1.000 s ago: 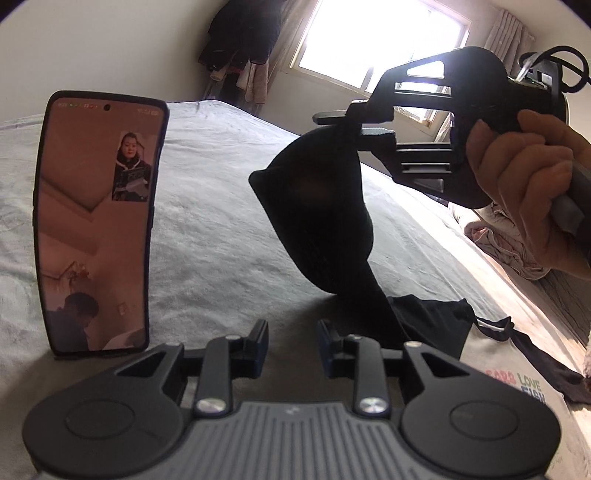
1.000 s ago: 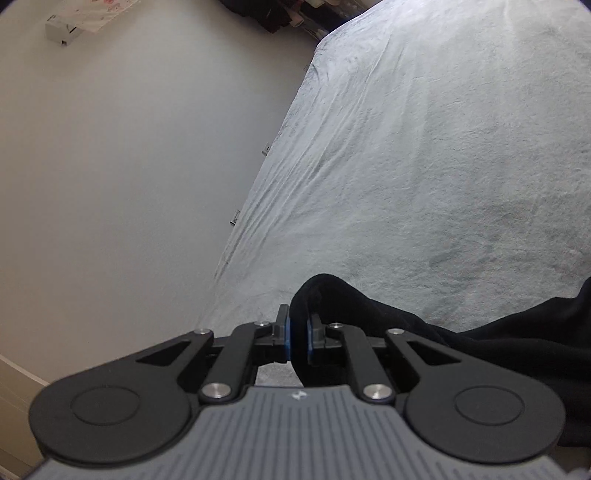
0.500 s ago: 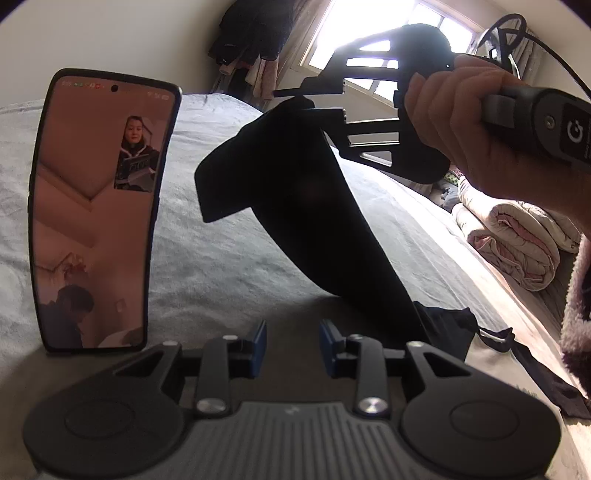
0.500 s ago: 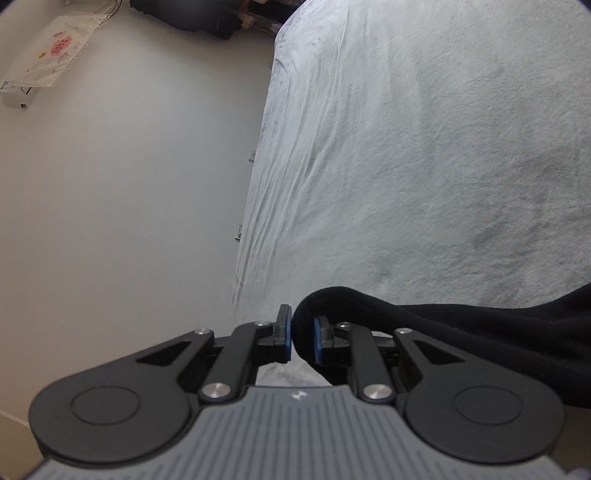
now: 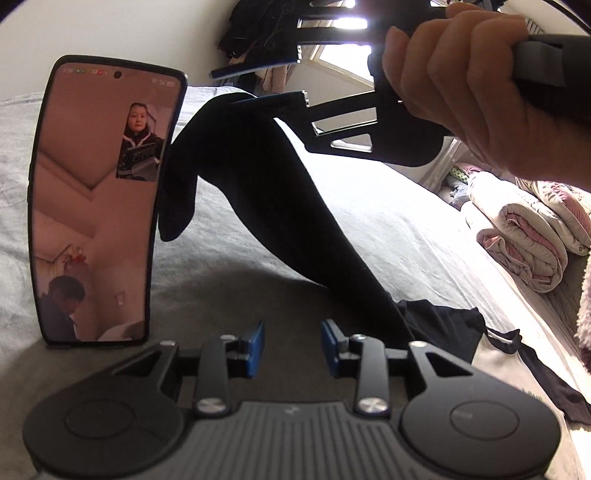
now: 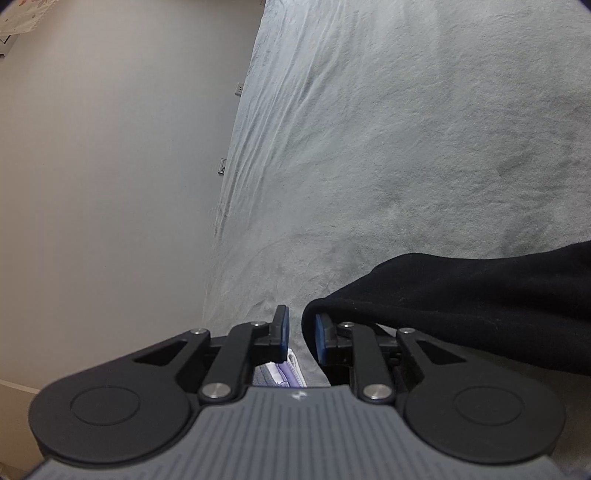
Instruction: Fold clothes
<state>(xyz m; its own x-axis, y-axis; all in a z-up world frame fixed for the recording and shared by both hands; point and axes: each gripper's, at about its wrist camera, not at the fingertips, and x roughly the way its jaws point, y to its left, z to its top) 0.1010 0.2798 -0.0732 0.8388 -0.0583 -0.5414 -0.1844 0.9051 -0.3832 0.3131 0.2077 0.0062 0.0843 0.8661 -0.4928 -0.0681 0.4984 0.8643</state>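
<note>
Tongs first: left tongs (image 5: 291, 347) sit low over the bed (image 5: 388, 236), blue pads spread w/ bare gap between, nothing in them. Black garment (image 5: 280, 206) starts just beyond and to the right of them; its lower end is bunched on the bed beside the left tongs' right finger, a thin strap (image 5: 506, 338) trailing off right. From there the cloth climbs as a taut dark panel up to the right tongs (image 5: 258, 86), raised above the bed in the person's right hand (image 5: 465, 88).

Right wrist view: right tongs (image 6: 301, 334) are parted, daylight between the pads; garment edge (image 6: 461, 295) drapes over the right-hand finger only, not pinched, hanging off it. A flap of the cloth droops down next to the phone (image 5: 103, 199), which stands upright on the bed left of the left tongs, screen lit w/ a video call.

Vs 0.5 s ago: right tongs' pads stood closer, w/ cloth between them; now wider apart and cloth lies on one side. Right hand has come nearer and higher in the left view. Left tongs unchanged, same spread.

Farther back: folded pink-white quilt (image 5: 528, 236) at right past the bed edge, dark clothes (image 5: 258, 33) hanging near the bright window (image 5: 343, 62).
</note>
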